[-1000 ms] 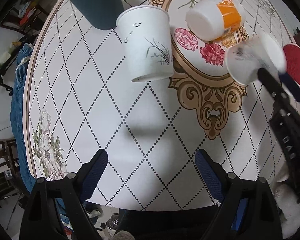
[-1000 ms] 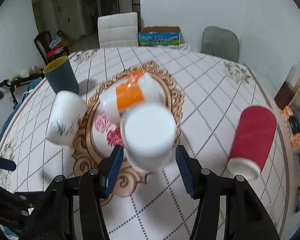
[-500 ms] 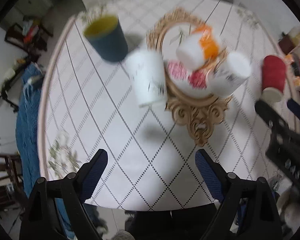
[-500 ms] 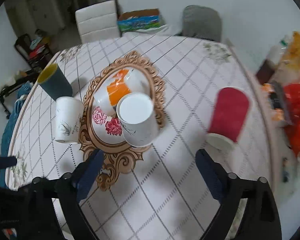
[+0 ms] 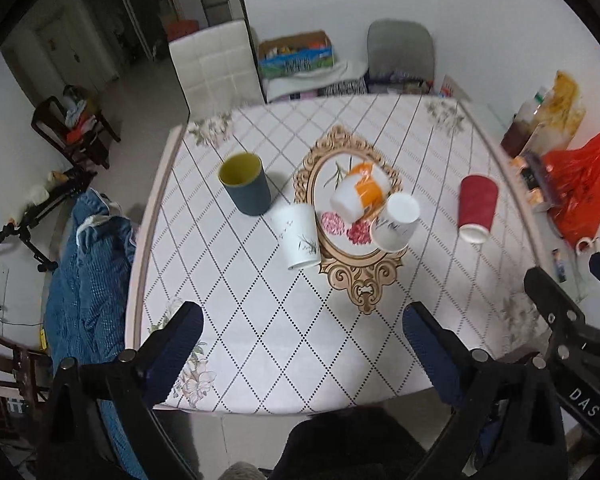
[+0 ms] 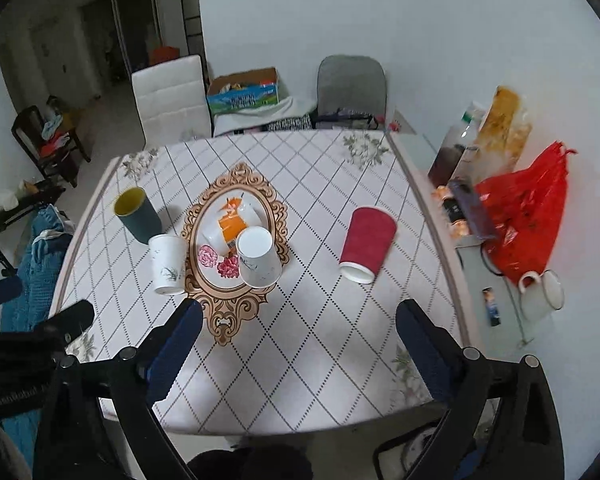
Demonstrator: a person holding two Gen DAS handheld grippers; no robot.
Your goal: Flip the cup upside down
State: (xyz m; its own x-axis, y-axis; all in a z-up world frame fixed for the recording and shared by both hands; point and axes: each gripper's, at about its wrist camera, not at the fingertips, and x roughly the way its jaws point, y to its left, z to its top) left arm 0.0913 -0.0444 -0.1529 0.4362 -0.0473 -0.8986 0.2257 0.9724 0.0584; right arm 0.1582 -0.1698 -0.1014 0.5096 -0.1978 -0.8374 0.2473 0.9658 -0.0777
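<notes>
Both tools are pulling back and up since a second ago; the white cup the right one was gripping is now sitting upside down. Left tool (image 5: 302, 342) is hanging spread wide, empty, low in frame; right tool (image 6: 298, 342) likewise spread, empty. That white cup (image 6: 258, 258) is standing base-up at frame centre on the tabletop (image 6: 320, 340), on the ornate oval print. I'm judging the flip done. It's looking like light, thin paper, easily crushed, so I'm favouring a gentle mid-wall squeeze. The blue cup (image 6: 137, 214), left of centre, is standing mouth-up.
</notes>
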